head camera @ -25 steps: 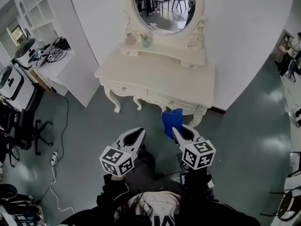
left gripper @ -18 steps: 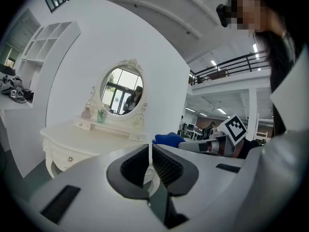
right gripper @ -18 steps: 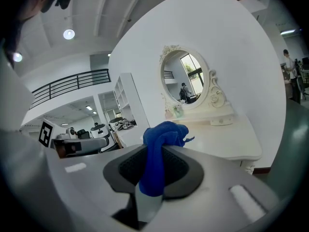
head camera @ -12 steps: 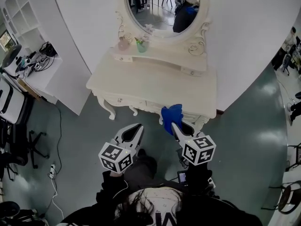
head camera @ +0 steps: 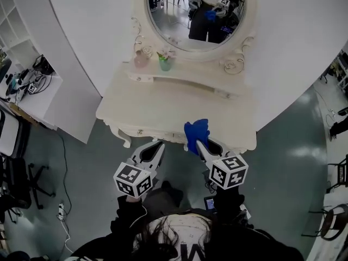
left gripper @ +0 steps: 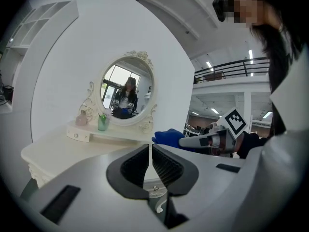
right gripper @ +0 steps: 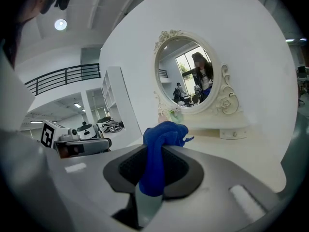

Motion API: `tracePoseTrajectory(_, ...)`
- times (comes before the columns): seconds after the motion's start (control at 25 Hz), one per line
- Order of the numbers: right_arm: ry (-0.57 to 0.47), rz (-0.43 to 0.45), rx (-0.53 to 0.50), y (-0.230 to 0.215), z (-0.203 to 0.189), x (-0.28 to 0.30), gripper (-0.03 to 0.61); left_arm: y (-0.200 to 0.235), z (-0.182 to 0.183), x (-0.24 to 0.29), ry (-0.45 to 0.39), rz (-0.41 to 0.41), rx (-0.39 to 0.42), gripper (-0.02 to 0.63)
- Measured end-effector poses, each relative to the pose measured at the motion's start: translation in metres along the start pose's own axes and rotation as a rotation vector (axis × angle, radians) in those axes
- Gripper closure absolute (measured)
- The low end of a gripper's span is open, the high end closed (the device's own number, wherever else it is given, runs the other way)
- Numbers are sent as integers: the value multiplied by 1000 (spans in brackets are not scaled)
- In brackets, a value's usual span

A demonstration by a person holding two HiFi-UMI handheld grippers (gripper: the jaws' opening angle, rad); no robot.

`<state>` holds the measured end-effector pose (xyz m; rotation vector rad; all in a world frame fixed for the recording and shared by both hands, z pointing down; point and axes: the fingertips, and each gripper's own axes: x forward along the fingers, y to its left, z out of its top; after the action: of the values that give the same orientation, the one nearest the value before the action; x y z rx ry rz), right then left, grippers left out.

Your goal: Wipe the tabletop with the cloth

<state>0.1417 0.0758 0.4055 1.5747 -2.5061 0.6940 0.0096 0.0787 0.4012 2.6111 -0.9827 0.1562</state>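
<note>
Cloth [head camera: 197, 131], blue, clamped in right claw [head camera: 200, 144] near tabletop [head camera: 157, 105] front edge; left claw [head camera: 157, 145] closed, empty.

Head view: steeply down over dressing table [head camera: 163, 102]. Both gripper views: low, level, facing same table, mirror [left gripper: 126, 93].

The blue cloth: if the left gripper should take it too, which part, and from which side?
Grip the loose bunch of the blue cloth beyond the right gripper, coming from the left. The rest is pinched between its fingers, so only that bunch is free. The left gripper, shut, must open first.
</note>
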Motion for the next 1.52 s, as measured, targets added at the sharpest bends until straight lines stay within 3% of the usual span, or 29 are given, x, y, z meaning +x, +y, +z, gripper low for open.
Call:
tracePoseTrajectory(0.36, -6, -54, 15, -3, 13, 48, 491, 51, 12, 17, 22, -51, 9, 612)
tracePoseTrajectory(0.8, 7, -110, 2, -28, 23, 72, 491, 68, 5, 25, 37, -64, -18, 612)
tracePoseTrajectory(1.12, 25, -81, -64, -73, 54, 132, 491, 89, 18, 43, 20, 14, -19, 612)
tracePoseTrajectory(1.36, 71, -61, -100, -118, 76, 212, 491, 117, 35, 60, -10, 104, -22, 612)
tracePoseTrajectory(1.52, 131, -51, -125, -147, 82, 275, 491, 126, 31, 71, 15, 144, -37, 612)
